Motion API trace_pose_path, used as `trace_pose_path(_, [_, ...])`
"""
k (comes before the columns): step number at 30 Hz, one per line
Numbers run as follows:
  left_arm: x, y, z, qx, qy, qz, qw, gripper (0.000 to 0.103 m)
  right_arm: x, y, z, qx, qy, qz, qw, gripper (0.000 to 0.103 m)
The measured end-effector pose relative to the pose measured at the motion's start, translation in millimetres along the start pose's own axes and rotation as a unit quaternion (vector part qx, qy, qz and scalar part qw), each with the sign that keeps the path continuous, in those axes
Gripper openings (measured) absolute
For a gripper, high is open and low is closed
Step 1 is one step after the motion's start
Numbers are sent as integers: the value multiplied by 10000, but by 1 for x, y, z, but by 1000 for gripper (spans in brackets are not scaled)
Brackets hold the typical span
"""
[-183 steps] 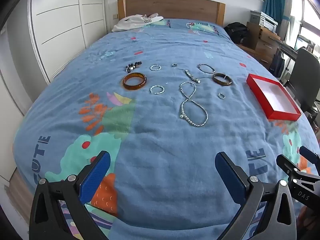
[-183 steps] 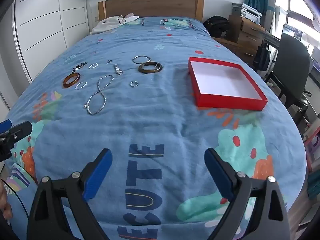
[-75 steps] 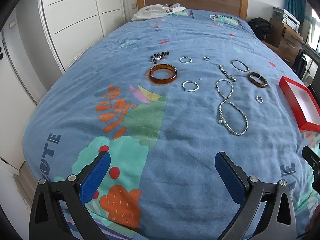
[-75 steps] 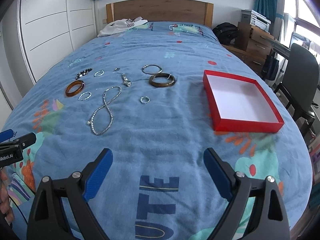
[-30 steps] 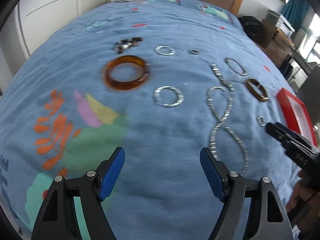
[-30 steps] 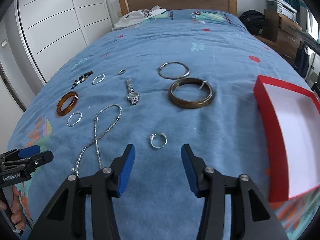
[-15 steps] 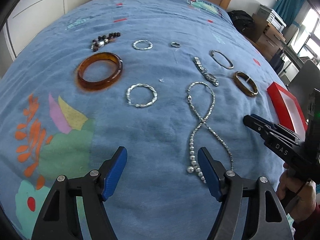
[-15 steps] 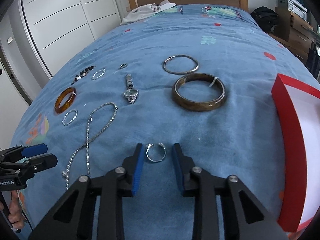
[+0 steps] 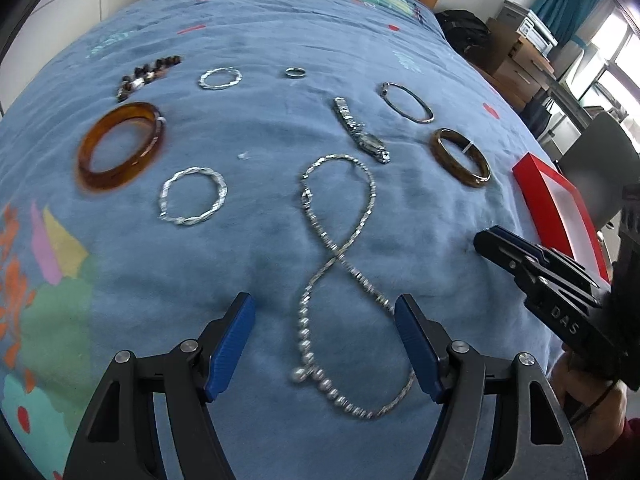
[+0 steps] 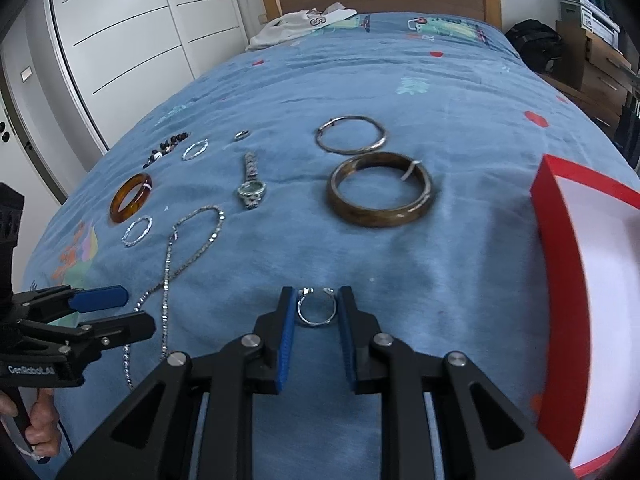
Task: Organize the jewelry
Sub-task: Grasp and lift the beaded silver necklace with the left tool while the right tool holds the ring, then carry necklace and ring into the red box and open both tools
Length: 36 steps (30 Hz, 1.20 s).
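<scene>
Right tongs (image 10: 316, 312) narrowed since before, bracketing small silver ring (image 10: 316, 310), left tongs (image 9: 324, 334) spread over pearl necklace (image 9: 340, 256)

Blue bedspread (image 10: 460, 92) — bangles, watch (image 10: 251, 188), necklace (image 9: 340, 248), rings, red box (image 10: 560, 240) on it.

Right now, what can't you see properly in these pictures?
- Small open silver ring: right wrist view; whether the right gripper touches it yet.
- Red shallow box: both views; far side cut off by the edge.
- Dark bead string: left wrist view; blurred, bead detail unclear.
</scene>
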<state>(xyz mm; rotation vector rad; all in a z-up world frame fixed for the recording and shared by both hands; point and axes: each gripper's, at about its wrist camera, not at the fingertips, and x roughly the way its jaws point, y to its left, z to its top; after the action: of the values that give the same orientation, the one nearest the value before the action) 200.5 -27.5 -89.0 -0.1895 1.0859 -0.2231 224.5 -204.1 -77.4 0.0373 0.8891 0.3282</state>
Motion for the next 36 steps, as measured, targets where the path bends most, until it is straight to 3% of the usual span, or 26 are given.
trace_pose_path(4, [13,-5,6,38,102,104,9999,44,-4,-8,-1,54,-29,-49,10000,20])
trace_pose_path(6, [14,-5,7,62,73,87,9999,22,-6,-11,-1,82,-48,-74,9999,20])
trace_pose_path(8, [15,-2,7,10,93,-49,9999,6,-6,-13,-2,120,-60,-85,9999,20])
trace_pose_path(15, [6,-4,1,144,-14,-77,9999,4,-10,-12,-3,172,-85,-57,9998,20])
trace_pose_path(24, [-41,-24,10,394,-472,-400,9973,4,-47,-9,9,222,-414,0,9989,20])
trace_pose_path(30, [-70,-70,36,831,-769,-795,9904,4,-86,-22,22,229,-733,-173,9969,20])
trace_pose_path(36, [-93,-139,63,1324,-1013,-1379,9763,4,-133,-62,30,318,-1018,-577,9926,20])
